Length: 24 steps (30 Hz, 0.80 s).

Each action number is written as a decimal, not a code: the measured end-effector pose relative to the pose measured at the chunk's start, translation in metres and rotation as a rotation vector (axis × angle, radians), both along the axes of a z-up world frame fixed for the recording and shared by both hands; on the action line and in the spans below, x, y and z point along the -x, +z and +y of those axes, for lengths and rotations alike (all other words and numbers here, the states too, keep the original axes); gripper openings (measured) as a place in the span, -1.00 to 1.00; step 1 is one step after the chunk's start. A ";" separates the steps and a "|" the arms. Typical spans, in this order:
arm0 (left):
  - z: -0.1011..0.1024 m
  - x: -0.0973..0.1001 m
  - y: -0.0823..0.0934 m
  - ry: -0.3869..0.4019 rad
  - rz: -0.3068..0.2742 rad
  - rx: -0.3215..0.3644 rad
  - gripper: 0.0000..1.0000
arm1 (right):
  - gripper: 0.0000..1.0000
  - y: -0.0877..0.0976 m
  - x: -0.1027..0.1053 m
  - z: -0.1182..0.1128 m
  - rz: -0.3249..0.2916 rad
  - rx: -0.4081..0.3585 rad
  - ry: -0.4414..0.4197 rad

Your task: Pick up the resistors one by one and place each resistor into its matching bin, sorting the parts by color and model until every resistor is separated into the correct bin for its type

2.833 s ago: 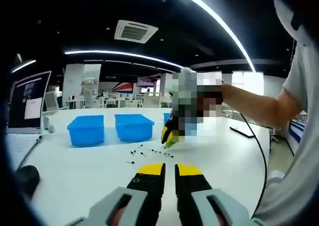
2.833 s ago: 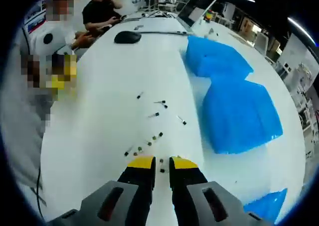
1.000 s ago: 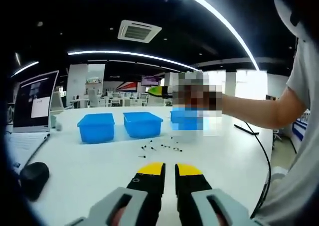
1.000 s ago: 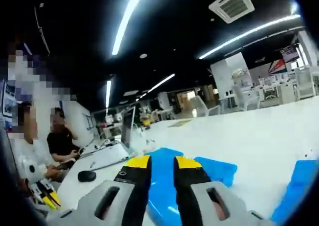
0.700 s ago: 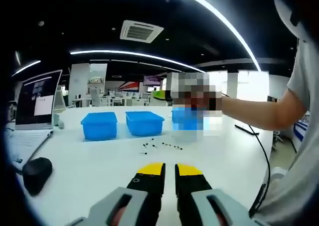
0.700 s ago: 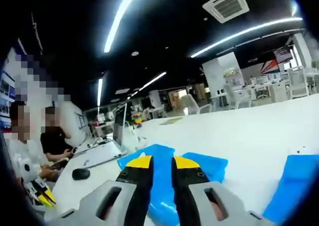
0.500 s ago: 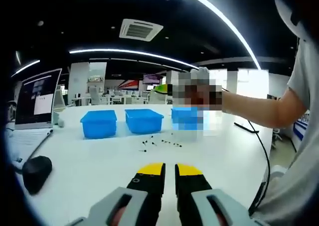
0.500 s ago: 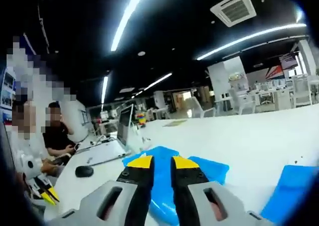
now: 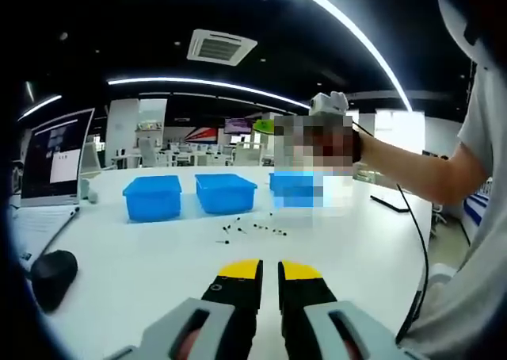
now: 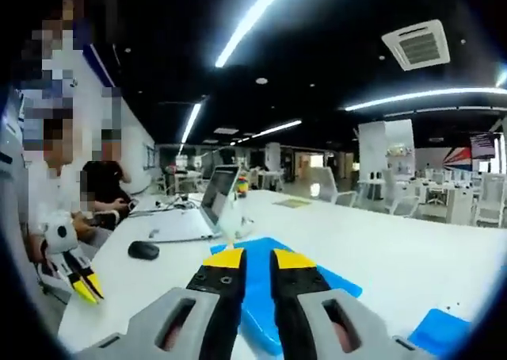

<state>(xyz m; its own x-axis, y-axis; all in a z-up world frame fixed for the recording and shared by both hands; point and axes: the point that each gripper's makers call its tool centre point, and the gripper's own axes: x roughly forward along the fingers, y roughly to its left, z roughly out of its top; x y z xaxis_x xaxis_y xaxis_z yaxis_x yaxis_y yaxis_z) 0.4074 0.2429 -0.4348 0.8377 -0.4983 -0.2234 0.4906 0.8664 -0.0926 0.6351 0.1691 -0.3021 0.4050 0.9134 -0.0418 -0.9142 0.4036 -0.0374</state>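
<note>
- Left gripper view: the left gripper (image 9: 269, 274) sits low over the white table (image 9: 142, 257), yellow-tipped jaws close together with a thin gap, nothing seen between them.
- The loose resistors (image 9: 252, 230) lie scattered on the table ahead of those jaws, well apart from them, just short of the row of blue bins.
- Left bin (image 9: 152, 197), middle bin (image 9: 226, 192), and a third bin (image 9: 295, 187) partly behind a blurred patch.
- A mouse (image 9: 49, 274) and a laptop (image 9: 49, 158) sit off to the left.
- Right gripper view: the right gripper (image 10: 248, 265) is raised, pointing level across the table; jaws nearly closed. Whether a resistor is pinched between the tips I cannot tell; too small to see.
- A blue bin (image 10: 261, 292) lies directly beyond and under its tips; the corner of another bin (image 10: 444, 328) shows at lower right.
- Judgement: the right gripper is the nearer to the bins, already over one; a drop would call for lowering and opening there. The left is nearer the pile, straight ahead.
</note>
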 end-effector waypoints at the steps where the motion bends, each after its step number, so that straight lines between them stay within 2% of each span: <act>1: -0.001 0.000 0.000 -0.001 0.000 0.001 -0.78 | -0.71 0.000 0.002 0.001 -0.002 0.005 0.005; 5: -0.003 -0.001 0.000 -0.007 -0.003 0.001 -0.78 | -0.71 -0.006 0.008 0.006 -0.024 0.051 0.028; 7: -0.005 -0.001 -0.001 -0.010 -0.001 -0.003 -0.78 | -0.71 -0.024 0.020 0.011 -0.021 0.173 0.091; 10: -0.007 -0.002 -0.002 -0.011 0.003 0.000 -0.78 | -0.71 -0.043 0.036 0.018 -0.063 0.330 0.191; 11: -0.008 -0.002 -0.003 -0.012 0.006 -0.001 -0.78 | -0.71 -0.057 0.049 0.021 -0.094 0.435 0.247; 13: -0.010 -0.002 -0.004 -0.017 0.009 -0.002 -0.78 | -0.71 -0.074 0.062 0.023 -0.158 0.580 0.309; 16: -0.012 -0.003 -0.004 -0.022 0.007 -0.002 -0.78 | -0.80 -0.107 0.074 0.019 -0.265 0.843 0.417; 17: -0.012 -0.004 -0.004 -0.022 0.006 -0.002 -0.78 | -0.80 -0.116 0.070 0.016 -0.301 0.912 0.448; 19: -0.011 -0.005 -0.003 -0.018 0.003 0.002 -0.78 | -0.81 -0.129 0.078 0.017 -0.323 0.985 0.525; 24: -0.007 -0.009 -0.002 -0.005 -0.003 0.012 -0.78 | -0.81 -0.146 0.087 0.017 -0.292 1.095 0.658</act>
